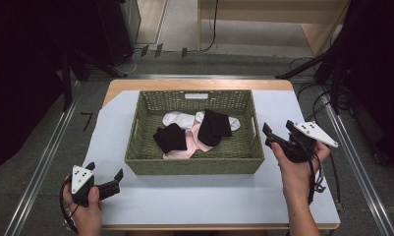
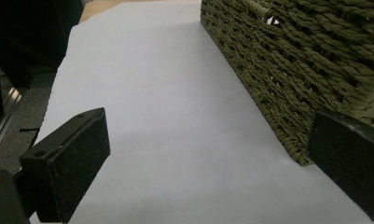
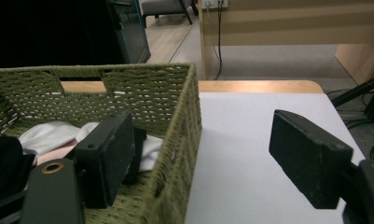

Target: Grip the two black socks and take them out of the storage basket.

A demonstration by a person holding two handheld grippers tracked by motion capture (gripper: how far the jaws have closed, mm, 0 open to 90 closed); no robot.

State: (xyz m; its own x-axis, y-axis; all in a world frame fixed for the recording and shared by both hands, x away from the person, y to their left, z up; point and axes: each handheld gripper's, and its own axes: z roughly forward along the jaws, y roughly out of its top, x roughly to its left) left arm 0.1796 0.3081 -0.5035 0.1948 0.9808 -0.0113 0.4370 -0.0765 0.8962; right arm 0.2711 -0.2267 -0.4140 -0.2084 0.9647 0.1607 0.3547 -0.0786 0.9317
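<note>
A green woven basket (image 1: 192, 164) stands mid-table on a white sheet (image 1: 209, 196). Inside lie a white sock (image 1: 177, 118), a pink sock (image 1: 189, 146) and two black socks (image 1: 215, 127) (image 1: 171, 138). My left gripper (image 1: 106, 172) hovers off the basket's front left corner, open and holding nothing; in the left gripper view the basket's side (image 2: 306, 60) runs along the right. My right gripper (image 1: 277, 129) is open beside the basket's right wall. In the right gripper view its jaws stand either side of that wall (image 3: 184, 140), one above the white sock (image 3: 49, 133).
Metal rails (image 1: 47, 162) run along both sides of the table. Cables (image 1: 307, 64) and dark stands lie on the floor behind, and a wooden unit (image 1: 273, 14) sits at the back. Bare sheet stretches in front of the basket.
</note>
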